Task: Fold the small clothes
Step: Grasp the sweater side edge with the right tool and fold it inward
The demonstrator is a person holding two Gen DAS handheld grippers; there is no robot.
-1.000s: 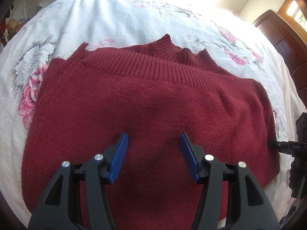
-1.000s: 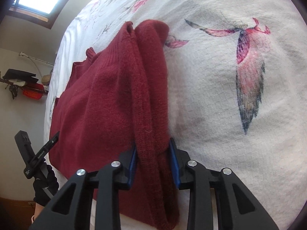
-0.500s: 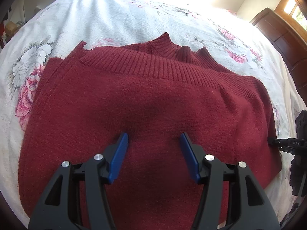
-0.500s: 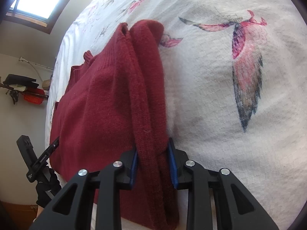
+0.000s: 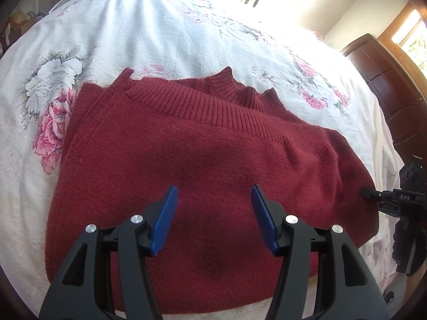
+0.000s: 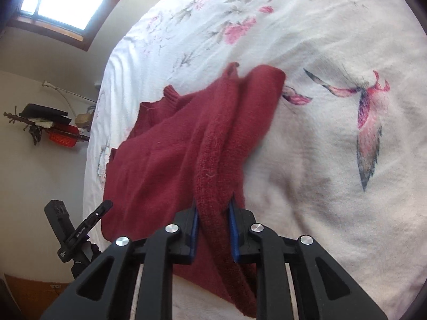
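A dark red knitted sweater lies folded on the flowered bedspread, its ribbed hem across the far side. My left gripper hovers open above the sweater's near half, with nothing between its blue pads. In the right wrist view my right gripper is shut on a thick folded edge of the sweater, which rises a little off the bed. The right gripper also shows at the sweater's right edge in the left wrist view.
A white quilt with pink flowers and a bird print covers the bed. A dark wooden cabinet stands beyond the bed's right side. A wall shelf with a red item hangs left of the bed. The left gripper's body appears at lower left.
My right gripper has lifted and turned with the sweater's edge, raising the fold off the bed. My left gripper stays open over the sweater and has pulled back slightly.
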